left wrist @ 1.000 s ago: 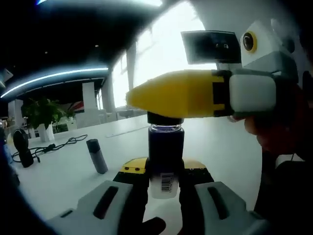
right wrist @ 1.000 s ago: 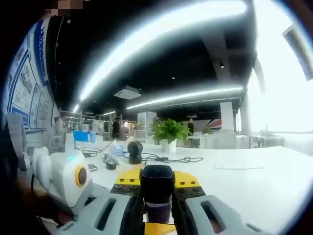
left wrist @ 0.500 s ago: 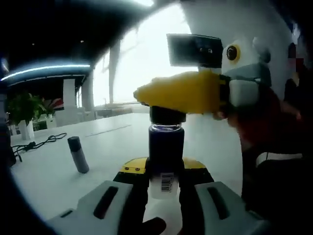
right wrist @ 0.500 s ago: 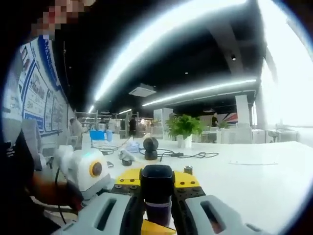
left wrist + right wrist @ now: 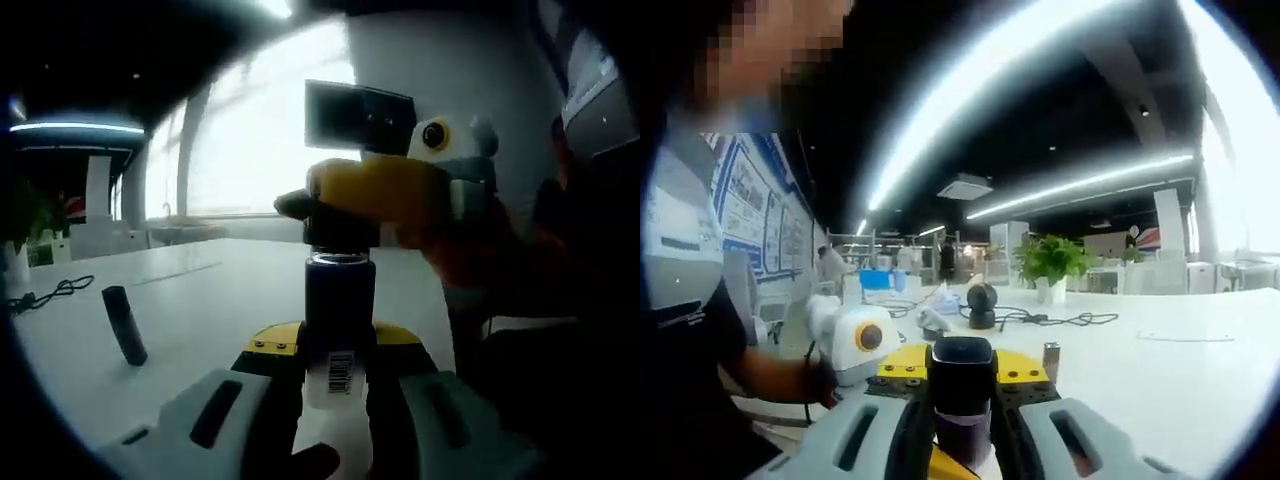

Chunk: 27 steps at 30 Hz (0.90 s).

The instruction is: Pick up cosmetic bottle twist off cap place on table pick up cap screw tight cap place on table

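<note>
A dark cosmetic bottle (image 5: 340, 310) with a white barcode label stands upright between the jaws of my left gripper (image 5: 340, 345), which is shut on its lower body. My right gripper (image 5: 340, 212) comes in from the right with its yellow jaws shut on the bottle's black cap (image 5: 338, 232). In the right gripper view the same black cap (image 5: 961, 372) sits clamped in my right gripper (image 5: 961, 385), with the bottle's purple-tinted neck (image 5: 962, 437) just beneath it. A yellow jaw of the left gripper shows at the bottom edge.
A white table (image 5: 210, 300) stretches behind the bottle. On it stands a small dark cylinder (image 5: 124, 325), seen also as a little tube (image 5: 1050, 361). Farther back are a potted plant (image 5: 1052, 266), a black round device (image 5: 982, 304) and cables. A person's hand and sleeve sit at the right.
The right gripper has turned around the bottle's axis while still gripping the cap; its yellow jaws now look foreshortened. Both views have swung, so the background has slid sideways.
</note>
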### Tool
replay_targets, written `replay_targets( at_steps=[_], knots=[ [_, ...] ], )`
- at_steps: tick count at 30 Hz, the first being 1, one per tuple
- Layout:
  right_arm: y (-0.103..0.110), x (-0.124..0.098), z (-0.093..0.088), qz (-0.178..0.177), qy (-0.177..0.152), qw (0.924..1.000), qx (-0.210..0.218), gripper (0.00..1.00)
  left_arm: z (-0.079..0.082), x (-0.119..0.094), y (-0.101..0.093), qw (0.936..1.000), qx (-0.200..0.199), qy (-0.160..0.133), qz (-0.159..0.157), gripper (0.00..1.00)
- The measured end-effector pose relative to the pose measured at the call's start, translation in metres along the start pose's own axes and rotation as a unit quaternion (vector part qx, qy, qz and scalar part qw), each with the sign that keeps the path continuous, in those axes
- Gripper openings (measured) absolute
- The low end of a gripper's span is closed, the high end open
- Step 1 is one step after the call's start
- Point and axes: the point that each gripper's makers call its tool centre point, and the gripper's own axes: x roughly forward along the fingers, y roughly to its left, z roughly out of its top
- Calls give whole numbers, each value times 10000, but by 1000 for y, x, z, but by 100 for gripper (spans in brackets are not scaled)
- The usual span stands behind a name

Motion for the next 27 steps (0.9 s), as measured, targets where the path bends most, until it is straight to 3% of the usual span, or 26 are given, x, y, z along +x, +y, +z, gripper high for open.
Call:
replay_targets(
  at_steps=[9, 14, 22, 27],
  knots=[
    [6, 0, 4, 268, 35, 9995, -139, 15, 2, -2, -4, 9996, 0, -90, -255, 13],
    [14, -3, 9, 523, -27, 9985, -132, 15, 8, -6, -18, 9985, -15, -236, -487, 13],
    [25, -6, 11, 1066, 6, 9943, -94, 15, 12, -13, -35, 9948, 96, -259, -976, 13],
    [28, -7, 8, 1263, 92, 9918, -168, 15, 9, -14, -38, 9940, 152, -201, -1064, 13]
  ],
)
